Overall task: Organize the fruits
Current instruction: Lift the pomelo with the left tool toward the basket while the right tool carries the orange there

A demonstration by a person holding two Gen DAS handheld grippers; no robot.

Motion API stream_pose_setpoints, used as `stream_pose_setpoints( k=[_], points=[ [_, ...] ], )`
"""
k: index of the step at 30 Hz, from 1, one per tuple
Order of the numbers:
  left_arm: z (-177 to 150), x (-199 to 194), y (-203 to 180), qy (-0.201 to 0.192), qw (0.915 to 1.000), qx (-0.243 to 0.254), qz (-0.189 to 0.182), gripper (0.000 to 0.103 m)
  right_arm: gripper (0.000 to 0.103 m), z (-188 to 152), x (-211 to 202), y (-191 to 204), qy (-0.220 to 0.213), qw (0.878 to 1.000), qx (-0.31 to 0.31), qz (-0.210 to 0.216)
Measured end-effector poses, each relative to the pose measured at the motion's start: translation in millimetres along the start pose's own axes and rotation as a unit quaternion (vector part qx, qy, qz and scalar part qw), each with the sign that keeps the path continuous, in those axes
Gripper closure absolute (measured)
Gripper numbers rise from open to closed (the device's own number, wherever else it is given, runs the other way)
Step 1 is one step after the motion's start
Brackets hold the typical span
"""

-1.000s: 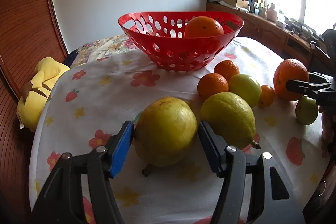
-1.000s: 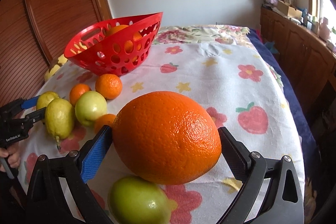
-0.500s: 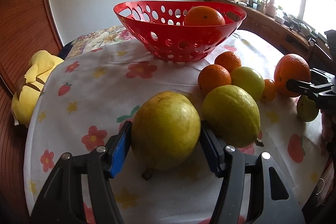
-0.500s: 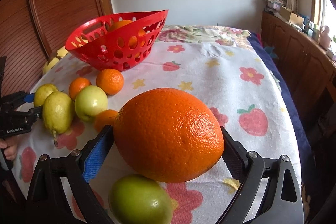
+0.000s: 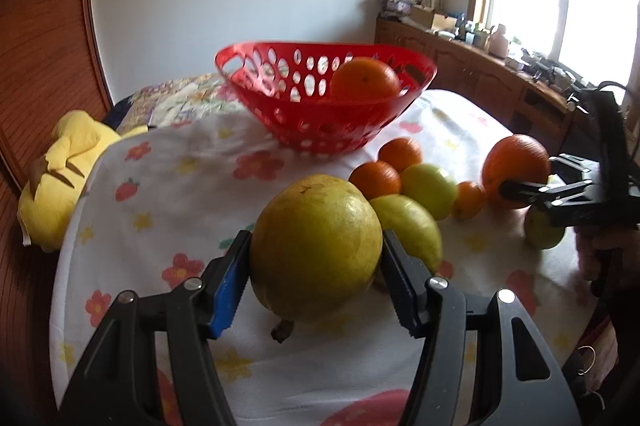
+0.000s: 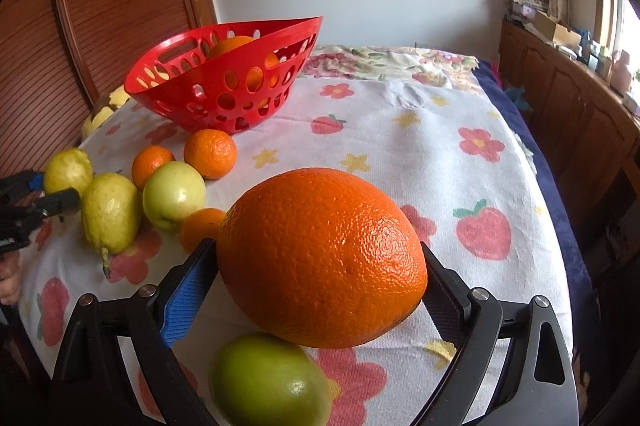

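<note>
**Red basket holds one orange; rest still out**

Left wrist view: left tool (image 5: 316, 276) clamped on a yellow-green guava (image 5: 316, 246), apparently just clear of the flowered cloth (image 5: 180, 178). Red basket (image 5: 326, 130) beyond, with one orange (image 5: 364, 78) inside. Loose cluster beside it: two small oranges, a green apple, a lemon.

Right wrist view: right tool (image 6: 320, 290) pressed on a large orange (image 6: 324, 258), green fruit (image 6: 268, 382) just below. Judged early: one fruit binned, two gripped, about six waiting.

Your left jaws pinch a yellow-green pear (image 5: 316, 250), stem down; right jaws pinch a big orange (image 6: 322, 256), green fruit (image 6: 270, 380) below.
</note>
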State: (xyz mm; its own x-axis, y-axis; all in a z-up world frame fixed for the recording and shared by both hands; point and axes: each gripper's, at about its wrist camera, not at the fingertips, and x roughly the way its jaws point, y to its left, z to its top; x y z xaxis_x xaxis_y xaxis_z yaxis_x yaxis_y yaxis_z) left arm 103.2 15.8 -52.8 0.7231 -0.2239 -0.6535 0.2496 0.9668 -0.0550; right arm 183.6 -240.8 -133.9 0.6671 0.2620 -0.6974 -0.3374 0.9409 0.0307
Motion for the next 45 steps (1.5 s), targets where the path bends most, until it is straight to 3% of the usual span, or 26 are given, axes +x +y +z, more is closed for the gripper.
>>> stream_pose_setpoints(
  k=[24,33,45],
  points=[
    [38,-35,-7,-0.054,0.9985,0.001,-0.010,0.042,0.008,24,-19,5,-0.020,1.000,-0.009,0.011],
    [58,-41,-8,-0.070,0.9975,0.010,-0.007,0.042,0.008,50,-43,13,-0.058,0.998,-0.024,0.019],
    [83,-18,-6,-0.071,0.9973,0.020,-0.005,0.042,0.008,94,-49,25,-0.085,0.995,-0.047,0.036]
  ],
)
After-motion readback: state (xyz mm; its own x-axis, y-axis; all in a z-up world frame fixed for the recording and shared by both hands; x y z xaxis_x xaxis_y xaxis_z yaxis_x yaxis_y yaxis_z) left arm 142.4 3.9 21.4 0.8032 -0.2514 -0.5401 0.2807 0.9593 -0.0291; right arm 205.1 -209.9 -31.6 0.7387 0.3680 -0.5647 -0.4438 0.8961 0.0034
